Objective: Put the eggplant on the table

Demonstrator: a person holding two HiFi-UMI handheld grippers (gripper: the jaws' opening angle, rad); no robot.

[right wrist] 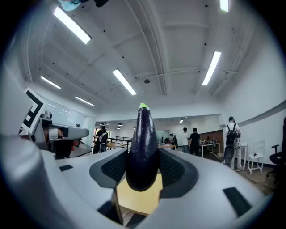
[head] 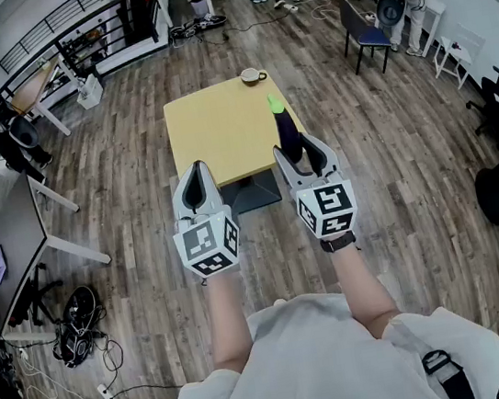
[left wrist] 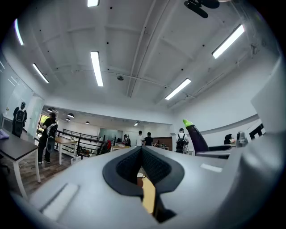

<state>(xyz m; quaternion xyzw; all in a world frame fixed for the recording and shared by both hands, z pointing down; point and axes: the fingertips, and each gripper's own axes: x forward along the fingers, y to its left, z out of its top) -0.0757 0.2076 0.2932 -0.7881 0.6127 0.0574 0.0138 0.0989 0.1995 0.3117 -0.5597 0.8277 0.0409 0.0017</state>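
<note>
I see the eggplant (right wrist: 143, 152) as smooth, glossy dark skin with a duller green cap. The left gripper (head: 196, 169) and right gripper (head: 300, 146) have matt grey plastic shells, and their pads (right wrist: 173, 167) look dark, finely ribbed and rubbery. The table (head: 220, 124) top is smooth, matt yellow board. The floor (head: 124, 166) is grainy wood plank, and the shirt (head: 319, 351) is soft pale cloth.

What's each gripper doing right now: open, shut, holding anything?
Left gripper: shut, nothing between its jaws.
Right gripper: shut on the dark purple eggplant with a green tip.
</note>
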